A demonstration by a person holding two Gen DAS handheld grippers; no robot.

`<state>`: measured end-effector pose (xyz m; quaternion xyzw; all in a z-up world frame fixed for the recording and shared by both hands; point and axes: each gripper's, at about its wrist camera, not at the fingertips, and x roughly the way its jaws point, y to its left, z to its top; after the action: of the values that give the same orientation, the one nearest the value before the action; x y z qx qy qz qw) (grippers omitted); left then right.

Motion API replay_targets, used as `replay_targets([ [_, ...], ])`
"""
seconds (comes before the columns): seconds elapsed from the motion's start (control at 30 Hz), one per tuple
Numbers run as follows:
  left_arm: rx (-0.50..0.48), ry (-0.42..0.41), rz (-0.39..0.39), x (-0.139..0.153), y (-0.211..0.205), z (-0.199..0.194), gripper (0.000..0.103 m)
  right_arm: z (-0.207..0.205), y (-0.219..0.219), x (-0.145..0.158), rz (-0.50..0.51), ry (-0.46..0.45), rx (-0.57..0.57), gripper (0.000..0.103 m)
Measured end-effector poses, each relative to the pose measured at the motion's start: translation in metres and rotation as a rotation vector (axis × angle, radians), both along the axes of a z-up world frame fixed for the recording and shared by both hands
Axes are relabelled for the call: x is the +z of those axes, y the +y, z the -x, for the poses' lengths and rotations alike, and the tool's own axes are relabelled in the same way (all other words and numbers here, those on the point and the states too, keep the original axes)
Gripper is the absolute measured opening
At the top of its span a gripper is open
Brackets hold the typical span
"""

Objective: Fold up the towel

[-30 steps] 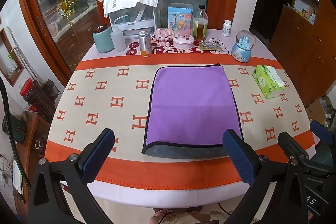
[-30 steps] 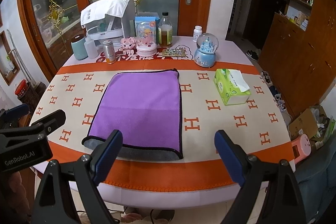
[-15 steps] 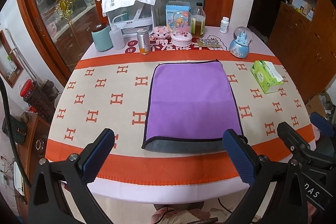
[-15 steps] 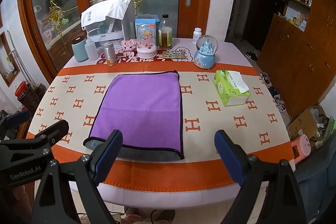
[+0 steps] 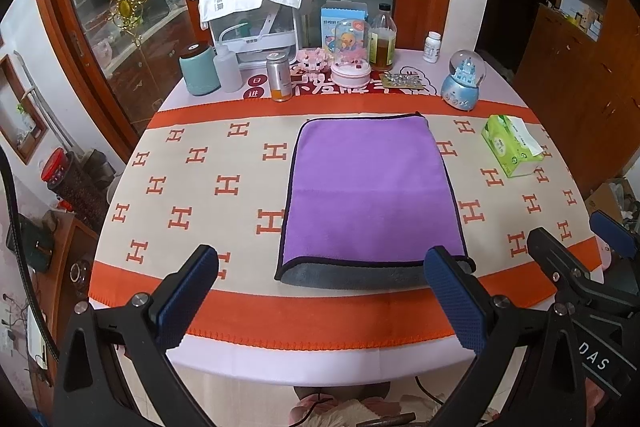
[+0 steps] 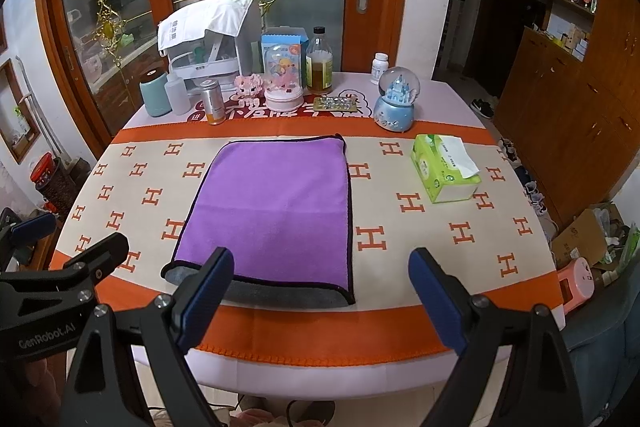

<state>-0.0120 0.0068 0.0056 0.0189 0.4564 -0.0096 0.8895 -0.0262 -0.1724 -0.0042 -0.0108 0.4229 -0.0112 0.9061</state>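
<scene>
A purple towel [image 5: 372,191] with a dark border lies folded flat on the patterned tablecloth; its grey underside shows along the near edge. It also shows in the right wrist view [image 6: 276,211]. My left gripper [image 5: 320,291] is open and empty, held above the near table edge in front of the towel. My right gripper [image 6: 320,291] is open and empty, also at the near edge, just right of the towel's near corner. The right gripper's fingers [image 5: 560,259] appear at the right of the left wrist view, and the left gripper's fingers [image 6: 80,263] at the left of the right wrist view.
A green tissue pack [image 6: 444,173] lies right of the towel. Along the far edge stand a teal canister [image 5: 199,70], a metal can [image 5: 279,77], a pink music box [image 5: 350,63], a bottle [image 5: 383,43], a snow globe [image 5: 464,79] and a covered rack [image 5: 256,15].
Both grippers have drawn back and up from the table; the towel looks smaller and farther. The towel has not moved, and both grippers stay open.
</scene>
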Motion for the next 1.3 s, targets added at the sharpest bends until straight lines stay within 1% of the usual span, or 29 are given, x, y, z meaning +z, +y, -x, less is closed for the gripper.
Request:
replay_targets([
  [0.43, 0.000, 0.005, 0.004, -0.001, 0.001, 0.000, 0.102, -0.002, -0.002, -0.005, -0.013, 0.005, 0.013, 0.090],
  [0.6, 0.015, 0.010, 0.004, -0.005, -0.001, -0.001, 0.102, -0.004, -0.006, -0.006, -0.020, 0.005, 0.031, 0.090],
  [0.9, 0.028, 0.011, -0.001, -0.005, -0.012, 0.000, 0.102, -0.004, -0.018, -0.007, -0.033, 0.001, 0.054, 0.090],
  [1.13, 0.058, 0.008, 0.002, -0.004, -0.025, 0.004, 0.102, -0.004, -0.029, -0.006, -0.029, -0.013, 0.095, 0.090],
  [1.3, 0.057, 0.006, -0.010, -0.004, -0.034, 0.002, 0.102, -0.005, -0.040, -0.008, -0.026, -0.025, 0.112, 0.090],
])
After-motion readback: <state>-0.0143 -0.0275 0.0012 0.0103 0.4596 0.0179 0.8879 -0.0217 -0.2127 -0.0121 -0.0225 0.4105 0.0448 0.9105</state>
